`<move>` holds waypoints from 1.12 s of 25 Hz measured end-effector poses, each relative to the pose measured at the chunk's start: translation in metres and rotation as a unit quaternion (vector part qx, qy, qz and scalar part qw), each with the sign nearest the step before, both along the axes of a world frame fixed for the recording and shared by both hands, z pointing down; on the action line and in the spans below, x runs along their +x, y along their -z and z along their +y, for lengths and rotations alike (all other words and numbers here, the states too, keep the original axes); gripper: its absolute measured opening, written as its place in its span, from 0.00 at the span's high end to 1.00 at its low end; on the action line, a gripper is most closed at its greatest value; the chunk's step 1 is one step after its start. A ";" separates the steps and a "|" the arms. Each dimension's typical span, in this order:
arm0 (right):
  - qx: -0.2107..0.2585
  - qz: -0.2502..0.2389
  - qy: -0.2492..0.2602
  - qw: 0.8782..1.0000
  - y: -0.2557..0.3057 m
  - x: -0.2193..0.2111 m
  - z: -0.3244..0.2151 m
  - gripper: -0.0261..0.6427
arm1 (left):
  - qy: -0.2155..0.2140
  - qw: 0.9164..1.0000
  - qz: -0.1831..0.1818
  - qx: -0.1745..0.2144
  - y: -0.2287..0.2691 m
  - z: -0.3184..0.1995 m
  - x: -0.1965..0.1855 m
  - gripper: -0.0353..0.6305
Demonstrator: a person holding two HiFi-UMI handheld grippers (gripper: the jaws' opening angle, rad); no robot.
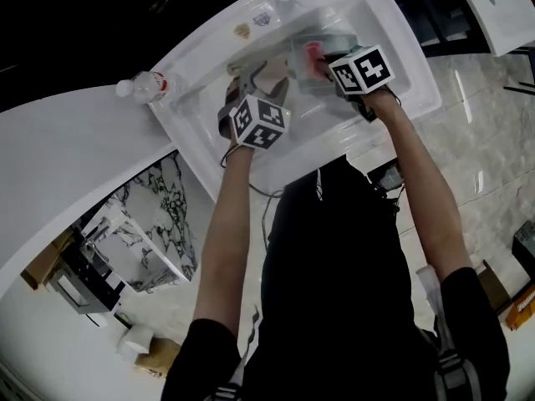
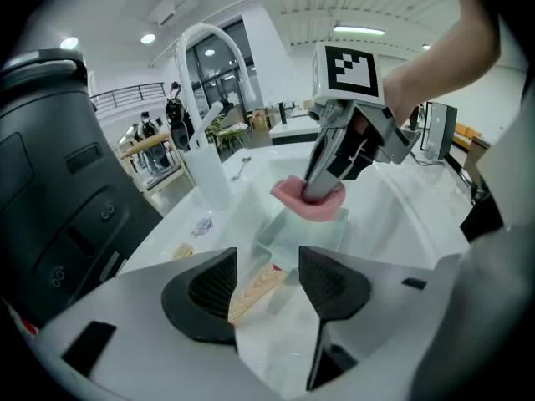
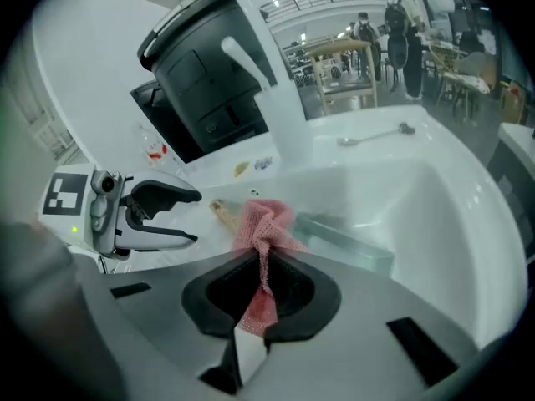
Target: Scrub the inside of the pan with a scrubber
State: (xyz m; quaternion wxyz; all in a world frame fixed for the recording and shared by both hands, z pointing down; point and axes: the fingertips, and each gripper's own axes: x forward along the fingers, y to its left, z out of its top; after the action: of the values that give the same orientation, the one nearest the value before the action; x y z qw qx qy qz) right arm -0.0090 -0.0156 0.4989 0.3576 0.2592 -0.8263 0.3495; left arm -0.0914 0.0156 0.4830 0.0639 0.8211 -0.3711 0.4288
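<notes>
A pale green square pan (image 2: 311,239) with a wooden handle (image 2: 255,289) lies in the white sink (image 1: 393,32). My left gripper (image 2: 267,276) stands open; the handle sits in the gap between its jaws, and the pads do not press on it. My right gripper (image 3: 263,289) is shut on a pink mesh scrubber (image 3: 266,224), held just over the pan's far side (image 3: 347,242). From the head view both grippers are inside the basin, the left gripper (image 1: 245,86) nearer the counter and the right gripper (image 1: 324,63) with the scrubber (image 1: 313,55) further right.
A tall white faucet (image 2: 199,53) and a white bottle (image 2: 207,174) stand behind the sink. A spoon (image 3: 373,136) lies on the rim. A big black appliance (image 3: 196,82) and a plastic bottle (image 1: 147,84) sit on the counter to the left.
</notes>
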 end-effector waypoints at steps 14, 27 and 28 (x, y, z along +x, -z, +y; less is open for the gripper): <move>0.253 -0.139 -0.034 0.957 0.206 0.063 0.027 0.90 | 0.033 0.986 0.142 0.083 0.124 0.066 -0.012 0.58; 0.315 -0.260 -0.083 0.909 0.298 0.058 0.129 0.90 | 0.059 0.944 0.294 0.140 0.239 0.117 -0.023 0.62; 0.315 -0.261 -0.082 0.909 0.302 0.058 0.135 0.90 | 0.059 0.938 0.312 0.137 0.244 0.122 -0.021 0.62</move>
State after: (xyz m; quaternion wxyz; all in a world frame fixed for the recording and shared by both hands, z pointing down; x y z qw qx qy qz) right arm 0.0495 0.1193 0.1973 -0.0009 0.3251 -0.9330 0.1546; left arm -0.1128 0.1375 0.2386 0.0882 0.8911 -0.4358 0.0913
